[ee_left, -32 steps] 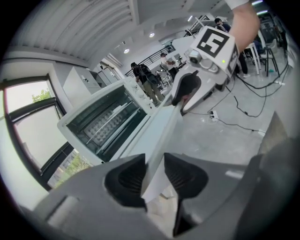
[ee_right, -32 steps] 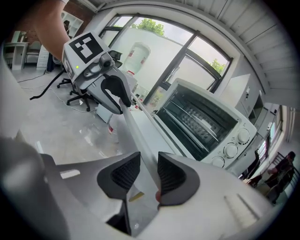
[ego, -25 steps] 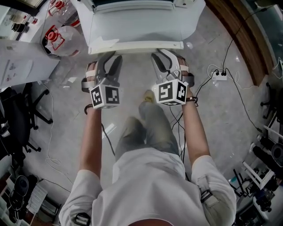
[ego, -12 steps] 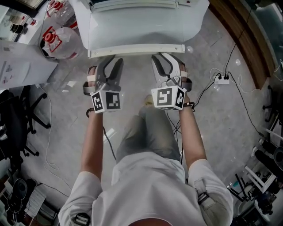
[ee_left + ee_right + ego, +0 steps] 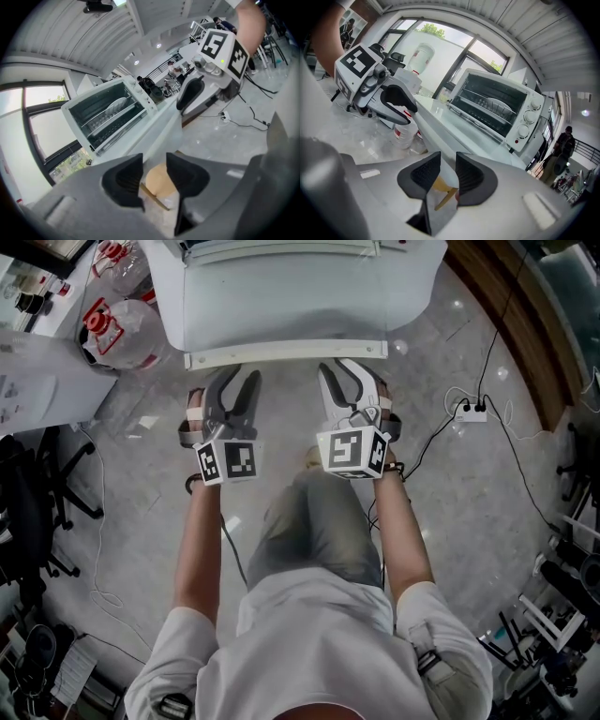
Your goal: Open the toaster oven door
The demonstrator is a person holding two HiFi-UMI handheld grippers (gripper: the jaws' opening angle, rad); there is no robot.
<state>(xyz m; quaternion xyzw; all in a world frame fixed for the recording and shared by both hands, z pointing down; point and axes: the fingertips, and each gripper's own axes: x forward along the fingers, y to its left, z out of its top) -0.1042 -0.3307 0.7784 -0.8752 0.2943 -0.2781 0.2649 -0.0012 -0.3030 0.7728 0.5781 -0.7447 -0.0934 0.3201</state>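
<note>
Head view: left hand-held gripper point(image 5: 241, 377), jaws just opening, and right hand-held gripper point(image 5: 344, 371), jaws apart, both empty, hang short of the white boxy toaster oven point(image 5: 497, 110) on the glossy white worktop point(image 5: 281, 310), probably readying for its door.

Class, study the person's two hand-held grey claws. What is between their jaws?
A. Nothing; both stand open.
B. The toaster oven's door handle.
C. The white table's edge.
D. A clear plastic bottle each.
A: the grey left claw, whose jaws have just been opening, and the grey right claw both show jaws apart with nothing between them, short of the white table.
</note>
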